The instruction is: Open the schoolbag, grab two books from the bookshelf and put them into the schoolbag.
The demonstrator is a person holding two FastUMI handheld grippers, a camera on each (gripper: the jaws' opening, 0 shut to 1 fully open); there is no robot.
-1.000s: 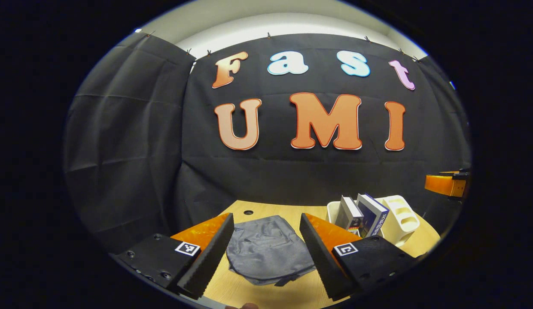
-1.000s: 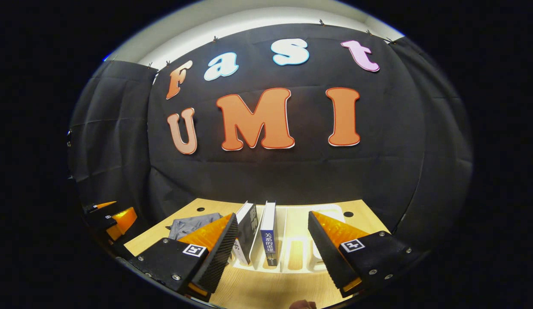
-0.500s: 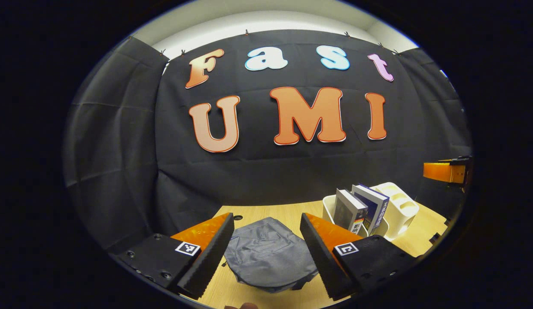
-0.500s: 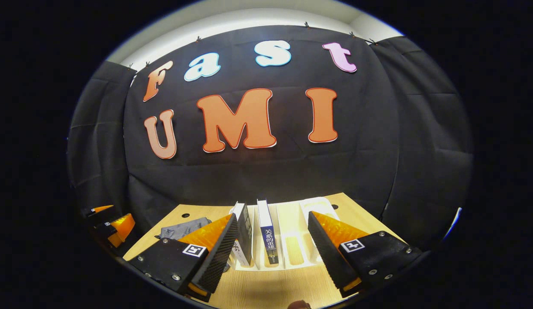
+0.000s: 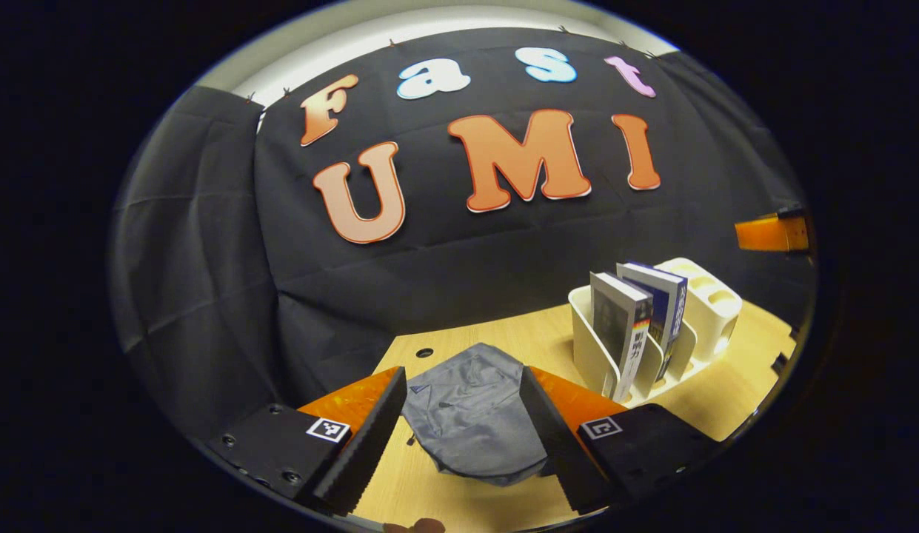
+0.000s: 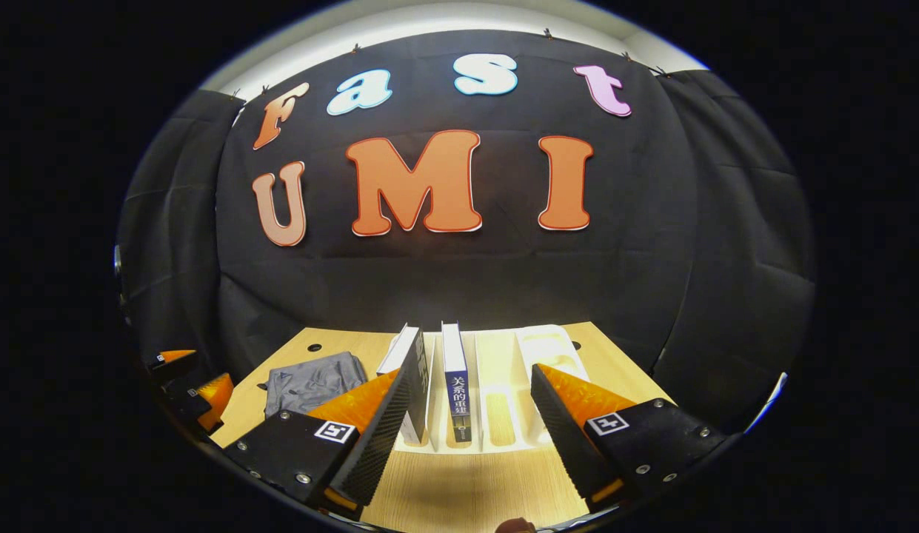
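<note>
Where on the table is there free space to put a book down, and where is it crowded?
Bare table lies in front of the white bookshelf, nearest the right gripper. Another free patch separates the grey schoolbag from the bookshelf. The shelf's left slots are crowded: two books stand there. Its right slots are free.

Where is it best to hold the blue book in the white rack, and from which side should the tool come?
Probably the blue book by its top edge, from above. It stands upright in the white rack, whose dividers cover its lower part; the top stands clear. The right tool, open, already faces it.
</note>
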